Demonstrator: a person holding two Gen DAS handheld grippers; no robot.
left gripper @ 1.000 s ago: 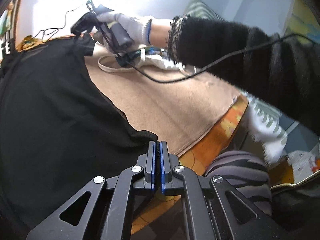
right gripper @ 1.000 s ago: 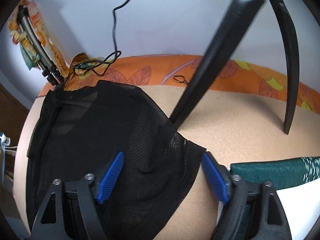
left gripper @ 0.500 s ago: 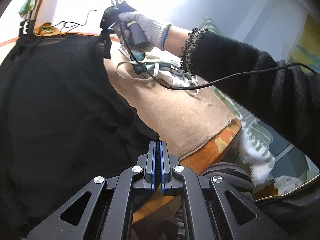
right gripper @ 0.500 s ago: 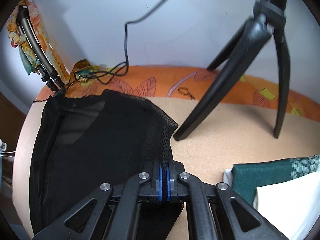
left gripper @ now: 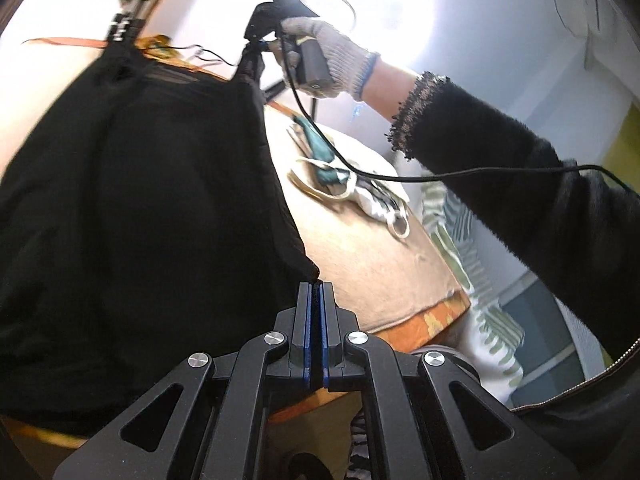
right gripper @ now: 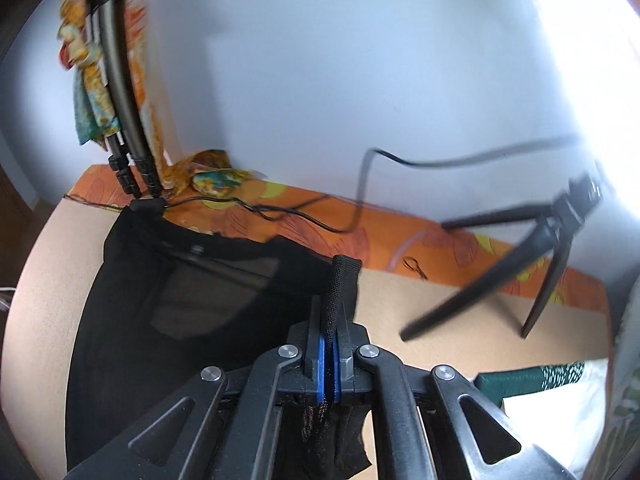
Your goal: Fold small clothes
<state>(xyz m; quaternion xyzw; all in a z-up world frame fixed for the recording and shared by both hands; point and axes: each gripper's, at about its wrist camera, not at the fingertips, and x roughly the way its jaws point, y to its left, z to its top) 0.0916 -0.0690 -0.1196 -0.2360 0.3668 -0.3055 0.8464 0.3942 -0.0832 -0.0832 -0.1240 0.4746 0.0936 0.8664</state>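
Observation:
A black mesh garment (left gripper: 140, 200) hangs lifted over the tan table (left gripper: 372, 264), stretched between both grippers. My left gripper (left gripper: 317, 292) is shut on its near corner. In the left wrist view a gloved hand (left gripper: 332, 60) holds the right gripper (left gripper: 256, 46) high at the far corner of the cloth. In the right wrist view my right gripper (right gripper: 329, 320) is shut on a bunched strip of the black mesh garment (right gripper: 176, 300), which sticks up between the blue pads (right gripper: 320, 354). The rest of the cloth drapes down to the left onto the tan table (right gripper: 44, 280).
A black tripod (right gripper: 532, 264) stands on the table to the right. Folded green and white clothes (right gripper: 532, 380) lie at the right edge, also seen as a pile of clothes (left gripper: 348, 184). A cable (right gripper: 280, 212) runs along the orange patterned cloth (right gripper: 400, 248) by the wall.
The right gripper closed on the black garment's edge and rose with it. The left gripper kept its grip, moved and rolled, so the cloth now hangs lifted between both.

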